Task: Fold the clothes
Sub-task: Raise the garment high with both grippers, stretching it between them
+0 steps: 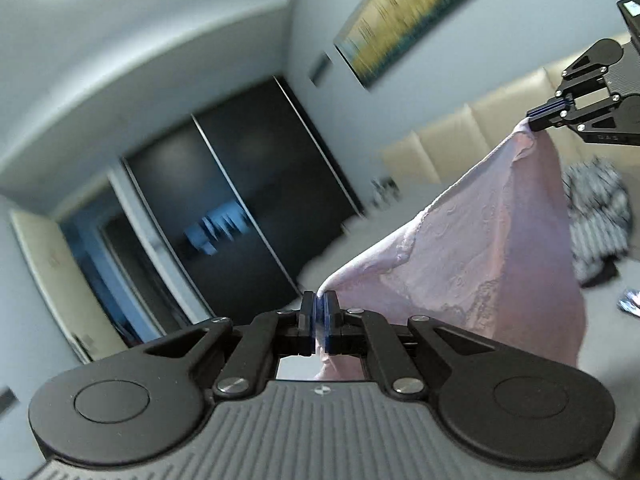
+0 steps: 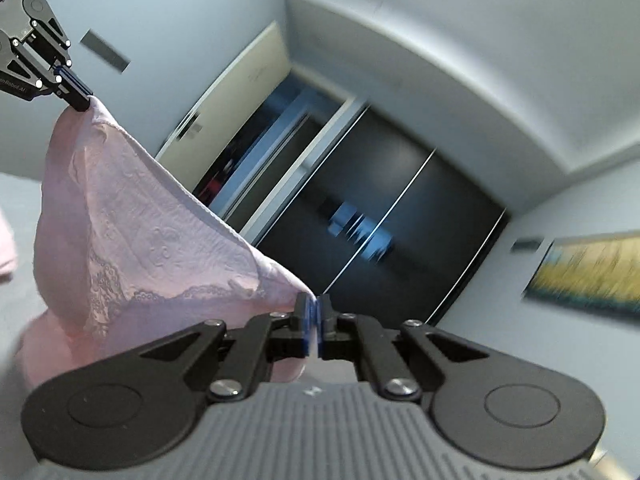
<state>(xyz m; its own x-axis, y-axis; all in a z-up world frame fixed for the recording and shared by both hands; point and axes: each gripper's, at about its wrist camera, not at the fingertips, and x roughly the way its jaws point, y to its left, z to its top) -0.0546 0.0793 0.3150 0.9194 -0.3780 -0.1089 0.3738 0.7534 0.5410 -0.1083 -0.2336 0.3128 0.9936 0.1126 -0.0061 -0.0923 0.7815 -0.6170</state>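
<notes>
A pink lace-trimmed garment hangs in the air, stretched between both grippers. My left gripper is shut on one corner of it at the bottom centre of the left wrist view. The right gripper shows at the upper right there, shut on the opposite corner. In the right wrist view the same pink garment sags to the left, with my right gripper shut on its near corner and the left gripper pinching the far corner at the upper left.
A grey bed surface lies below, with a black-and-white patterned garment on it and a beige padded headboard behind. More pink cloth lies at the left edge. Dark sliding wardrobe doors and a framed painting are on the walls.
</notes>
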